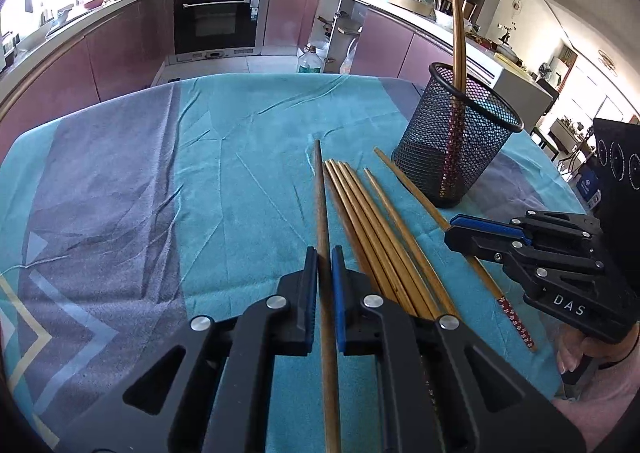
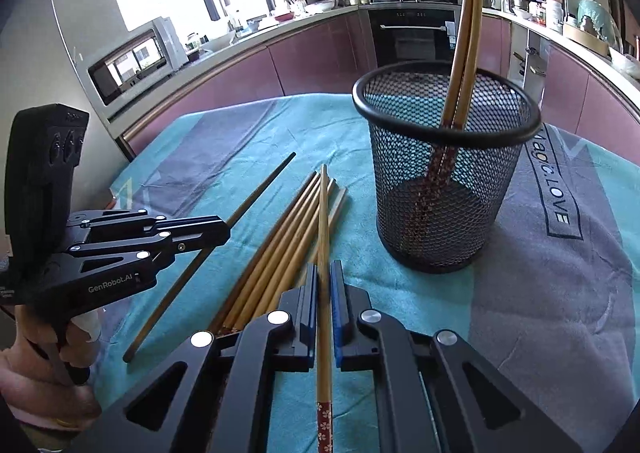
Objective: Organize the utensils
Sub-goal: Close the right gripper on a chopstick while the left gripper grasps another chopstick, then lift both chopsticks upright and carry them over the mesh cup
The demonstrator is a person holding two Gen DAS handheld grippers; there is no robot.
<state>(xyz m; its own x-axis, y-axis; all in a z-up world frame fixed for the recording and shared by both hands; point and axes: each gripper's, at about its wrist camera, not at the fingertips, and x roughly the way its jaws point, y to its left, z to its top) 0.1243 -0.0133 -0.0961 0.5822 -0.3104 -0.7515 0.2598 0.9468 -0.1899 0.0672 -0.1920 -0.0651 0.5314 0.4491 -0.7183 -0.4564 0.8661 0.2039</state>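
Two hand-held grippers work over a table [image 1: 248, 157] draped in a teal and grey cloth, each clamped on a single chopstick. The left gripper [image 1: 324, 259] has its blue-padded jaws pinched tight around a dark brown chopstick [image 1: 320, 189], which runs forward between them at the left edge of a loose bundle of chopsticks [image 1: 376, 221] lying on the cloth. The right gripper [image 2: 324, 273] is likewise closed on a lighter chopstick [image 2: 323, 221] whose handle end carries a red flower pattern. A black mesh cup [image 2: 444, 189] stands upright on the cloth just beyond and to the right of the bundle, with two chopsticks [image 2: 466, 33] already leaning inside it. Seen from the other camera, the right gripper's body reads "DAS"; the left one reads "GenRobot.AI". The cloth near the cup is printed "Magic LOVE".
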